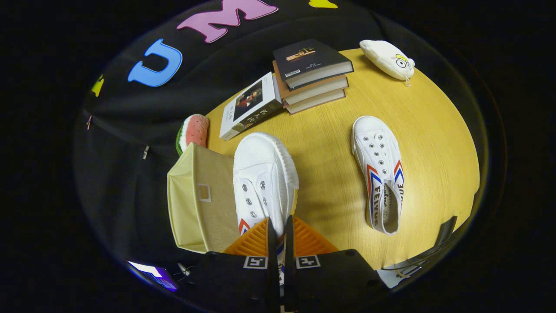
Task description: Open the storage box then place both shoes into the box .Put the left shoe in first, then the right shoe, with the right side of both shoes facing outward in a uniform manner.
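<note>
1 white canvas shoe [263, 180] is clamped at its heel between the ribbed fingers of the gripper [279, 237], beside the beige fabric storage box [202, 200] at the round wooden tabletop's [430, 148] edge. The 2nd shoe [378, 171] lies flat mid-tabletop, well apart.

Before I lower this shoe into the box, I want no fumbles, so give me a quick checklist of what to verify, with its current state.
1. Claw shut on the held white canvas shoe: ok, both fingers pinch its rear edge.
2. Held shoe lifted beside the beige fabric storage box: ok.
3. Box opening clear: cannot tell, its inside is hidden.
4. Held shoe is the left one: cannot tell.
5. Second white striped shoe lies on the yellow wooden table: ok.
6. Stacked books apart from the box: ok.
</note>
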### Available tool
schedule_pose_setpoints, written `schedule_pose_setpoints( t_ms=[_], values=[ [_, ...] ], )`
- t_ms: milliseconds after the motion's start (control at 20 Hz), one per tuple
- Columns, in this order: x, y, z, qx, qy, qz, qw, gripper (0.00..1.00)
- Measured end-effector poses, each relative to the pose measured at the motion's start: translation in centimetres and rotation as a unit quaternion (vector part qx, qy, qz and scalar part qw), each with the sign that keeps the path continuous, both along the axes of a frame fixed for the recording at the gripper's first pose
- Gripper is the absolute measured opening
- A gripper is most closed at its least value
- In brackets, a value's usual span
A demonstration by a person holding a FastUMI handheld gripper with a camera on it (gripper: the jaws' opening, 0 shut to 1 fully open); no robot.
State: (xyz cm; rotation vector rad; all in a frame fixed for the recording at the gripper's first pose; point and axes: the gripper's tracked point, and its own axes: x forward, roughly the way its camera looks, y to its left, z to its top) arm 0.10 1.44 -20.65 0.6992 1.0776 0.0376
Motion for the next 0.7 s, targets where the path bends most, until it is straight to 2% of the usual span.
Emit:
schedule_pose_setpoints(
  t_ms=[200,400,700],
  values=[
    [0.3,1.5,6.3,0.025,-0.035,-0.003,0.999,0.09],
    [0.5,5.7,11.8,0.06,-0.072,0.01,0.996,0.09],
    [3.1,14.0,12.2,0.069,-0.072,0.055,0.994,0.09]
  ],
)
